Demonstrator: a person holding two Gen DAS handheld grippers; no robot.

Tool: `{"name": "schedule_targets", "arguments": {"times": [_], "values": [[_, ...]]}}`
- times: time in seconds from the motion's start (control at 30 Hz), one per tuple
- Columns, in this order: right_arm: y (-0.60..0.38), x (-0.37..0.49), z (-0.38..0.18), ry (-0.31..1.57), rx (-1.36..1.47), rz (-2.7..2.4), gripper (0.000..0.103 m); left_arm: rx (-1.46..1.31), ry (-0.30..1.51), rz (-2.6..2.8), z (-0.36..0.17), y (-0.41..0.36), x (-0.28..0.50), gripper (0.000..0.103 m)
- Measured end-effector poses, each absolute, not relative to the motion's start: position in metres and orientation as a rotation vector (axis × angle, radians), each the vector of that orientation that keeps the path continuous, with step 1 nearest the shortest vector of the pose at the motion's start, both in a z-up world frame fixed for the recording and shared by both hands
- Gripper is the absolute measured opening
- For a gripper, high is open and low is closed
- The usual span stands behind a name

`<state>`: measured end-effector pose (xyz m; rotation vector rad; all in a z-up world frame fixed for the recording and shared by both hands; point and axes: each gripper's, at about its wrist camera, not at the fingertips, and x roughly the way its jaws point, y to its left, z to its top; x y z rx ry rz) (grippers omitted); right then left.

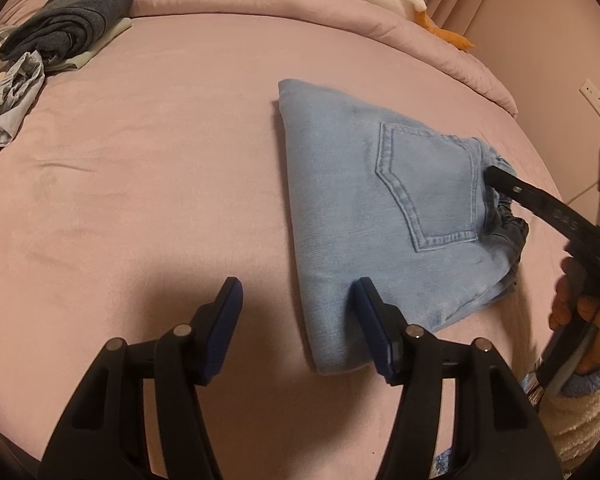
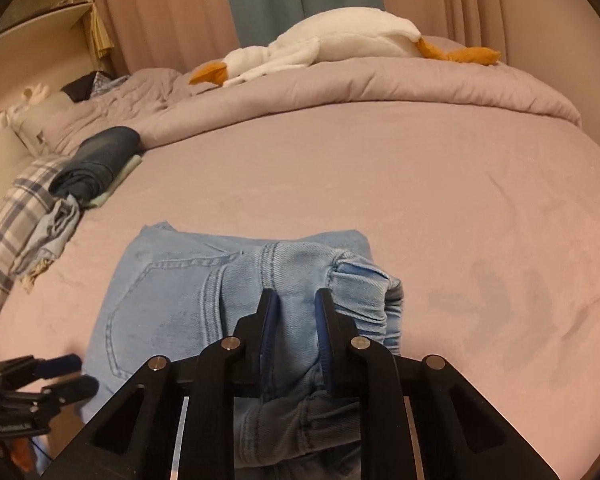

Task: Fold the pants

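Observation:
Light blue jeans (image 1: pixel 380 216) lie folded into a compact bundle on the pink bed, back pocket up. My left gripper (image 1: pixel 296 300) is open and empty just above the sheet; its right finger rests at the near edge of the jeans. My right gripper (image 2: pixel 296 300) is shut on the waistband end of the jeans (image 2: pixel 236 292), with a bunch of denim between its pads. In the left wrist view the right gripper (image 1: pixel 496 176) reaches in from the right onto the waistband. The left gripper also shows in the right wrist view (image 2: pixel 66 376) at the lower left.
A stack of folded dark clothes (image 1: pixel 72 20) and crumpled garments (image 1: pixel 12 92) lie at the far left of the bed. A rolled pink duvet (image 2: pixel 380 84) with a white goose plush (image 2: pixel 340 40) runs along the far side. The bed sheet (image 1: pixel 160 180) is bare in the middle.

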<state>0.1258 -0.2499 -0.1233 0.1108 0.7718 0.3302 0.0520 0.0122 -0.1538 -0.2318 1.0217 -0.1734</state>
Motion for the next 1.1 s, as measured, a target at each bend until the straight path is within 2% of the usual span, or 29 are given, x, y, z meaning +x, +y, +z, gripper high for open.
{"name": "schedule_targets", "arguments": {"times": [0.27, 0.47, 0.63, 0.87, 1.1], "values": [[-0.236, 0.087, -0.103, 0.738, 0.077, 0.461, 0.018, -0.241, 1.02, -0.178, -0.156, 0.012, 0.051, 0.059], [-0.206, 0.06, -0.135, 0.841, -0.076, 0.545, 0.018, -0.239, 1.025, -0.177, -0.157, 0.012, 0.05, 0.059], [-0.215, 0.071, -0.135, 0.909, 0.008, 0.562, 0.018, -0.252, 1.018, -0.184, -0.156, 0.016, 0.048, 0.059], [-0.188, 0.052, -0.113, 0.805, 0.008, 0.728, 0.019, -0.295, 0.973, -0.191, -0.148, 0.022, 0.055, 0.057], [-0.145, 0.046, -0.127, 0.823, -0.064, 0.862, 0.019, -0.303, 0.943, -0.189, -0.142, 0.035, 0.08, 0.057]]}}
